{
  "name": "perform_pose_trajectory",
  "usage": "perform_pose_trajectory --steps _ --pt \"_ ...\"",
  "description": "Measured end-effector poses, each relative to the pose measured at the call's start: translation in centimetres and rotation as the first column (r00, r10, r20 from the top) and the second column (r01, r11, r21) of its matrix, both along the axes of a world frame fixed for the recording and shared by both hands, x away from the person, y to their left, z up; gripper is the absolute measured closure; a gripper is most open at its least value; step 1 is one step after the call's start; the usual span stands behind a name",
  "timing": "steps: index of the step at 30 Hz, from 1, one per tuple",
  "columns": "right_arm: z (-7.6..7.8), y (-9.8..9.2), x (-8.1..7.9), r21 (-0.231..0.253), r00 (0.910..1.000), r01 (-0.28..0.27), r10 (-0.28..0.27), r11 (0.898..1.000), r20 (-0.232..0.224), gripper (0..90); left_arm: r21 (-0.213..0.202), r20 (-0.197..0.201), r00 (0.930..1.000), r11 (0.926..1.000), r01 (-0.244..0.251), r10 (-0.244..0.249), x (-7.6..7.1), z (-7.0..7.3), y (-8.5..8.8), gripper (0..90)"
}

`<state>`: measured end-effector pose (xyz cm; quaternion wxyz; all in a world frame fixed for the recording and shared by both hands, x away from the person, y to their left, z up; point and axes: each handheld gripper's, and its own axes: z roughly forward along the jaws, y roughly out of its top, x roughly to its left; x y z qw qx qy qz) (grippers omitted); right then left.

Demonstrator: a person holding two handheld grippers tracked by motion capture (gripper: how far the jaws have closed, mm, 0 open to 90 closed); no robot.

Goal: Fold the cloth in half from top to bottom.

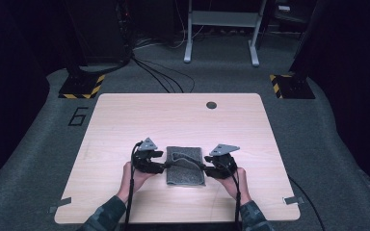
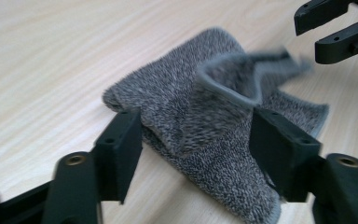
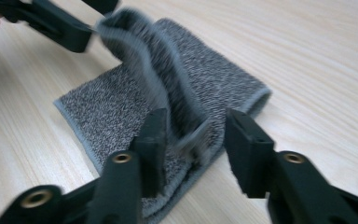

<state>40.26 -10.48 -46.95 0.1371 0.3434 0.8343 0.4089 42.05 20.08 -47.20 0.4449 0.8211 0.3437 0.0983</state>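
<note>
A grey terry towel (image 1: 185, 166) lies folded on the near middle of the light wooden table (image 1: 125, 125), its upper layer rumpled into a raised ridge. The left gripper (image 1: 166, 166) stands at the towel's left edge, jaws apart with the cloth between them, pads not pressing. The right gripper (image 1: 203, 166) sits at the right edge, jaws likewise parted around the loose fold. A dark round grommet (image 1: 211, 105) marks the far side of the table, well apart; nothing blocks the towel

Lab-like recording space, grey carpet floor (image 1: 38, 159), hazard-striped stand bases (image 1: 81, 86), trailing cables (image 1: 161, 77), wooden table (image 1: 125, 120)
</note>
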Motion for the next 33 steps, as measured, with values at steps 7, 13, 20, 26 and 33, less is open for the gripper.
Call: perform_pose_trajectory --steps 7,13,20,26,33 --pt "0.0 -0.6 1.3 0.024 0.9977 0.063 -0.063 0.998 -0.024 44.8 0.076 -0.01 0.9965 0.9938 -0.082 0.083 2.1 0.1 -0.4 27.0" --pt "-2.6 1.1 1.6 -0.105 0.9947 0.046 -0.055 0.993 -0.087 35.7 0.215 -0.055 0.9981 0.9766 -0.016 0.028 1.0 -1.9 -2.4 25.1" --pt "-3.9 1.6 0.7 -0.151 0.9922 0.051 -0.067 0.987 -0.105 26.9 0.302 -0.044 0.9989 0.9535 0.001 0.013 -0.4 -3.2 -3.0 23.9" --pt "-4.3 1.4 0.6 -0.175 0.9921 0.059 -0.077 0.983 -0.099 21.7 0.301 -0.034 0.9987 0.9534 -0.025 0.037 -1.0 -3.8 -2.8 23.1" --pt "-4.6 1.1 1.0 -0.167 0.9911 0.066 -0.084 0.984 -0.103 17.9 0.284 -0.032 0.9984 0.958 -0.036 0.047 -1.3 -4.1 -2.8 22.2"
